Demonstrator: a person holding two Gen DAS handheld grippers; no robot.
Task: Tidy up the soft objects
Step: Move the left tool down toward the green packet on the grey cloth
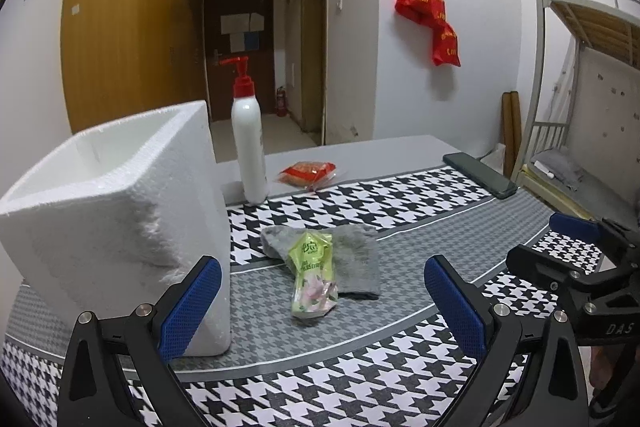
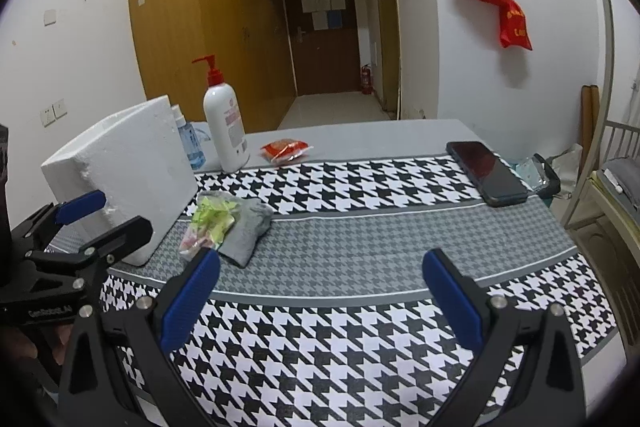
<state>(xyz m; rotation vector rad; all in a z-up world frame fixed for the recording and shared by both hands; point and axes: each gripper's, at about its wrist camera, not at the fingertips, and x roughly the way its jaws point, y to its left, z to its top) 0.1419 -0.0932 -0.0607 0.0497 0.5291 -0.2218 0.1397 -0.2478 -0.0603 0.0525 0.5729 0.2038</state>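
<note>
A green tissue packet (image 1: 311, 275) lies on a grey sock (image 1: 352, 259) on the houndstooth cloth, beside a white foam box (image 1: 112, 211). My left gripper (image 1: 324, 303) is open and empty, just in front of the packet. In the right wrist view the packet (image 2: 208, 223) and sock (image 2: 248, 231) lie left of centre by the foam box (image 2: 128, 167). My right gripper (image 2: 320, 299) is open and empty over the cloth, right of the sock. The left gripper (image 2: 96, 219) shows at the left edge, and the right gripper (image 1: 560, 239) at the right edge of the left wrist view.
A white pump bottle (image 1: 248, 143) with a red top stands behind the box, with a small blue spray bottle (image 2: 188, 143) beside it. A red snack packet (image 1: 308, 174) lies at the back. A black phone (image 2: 486, 173) lies at the right edge of the cloth (image 2: 360, 239).
</note>
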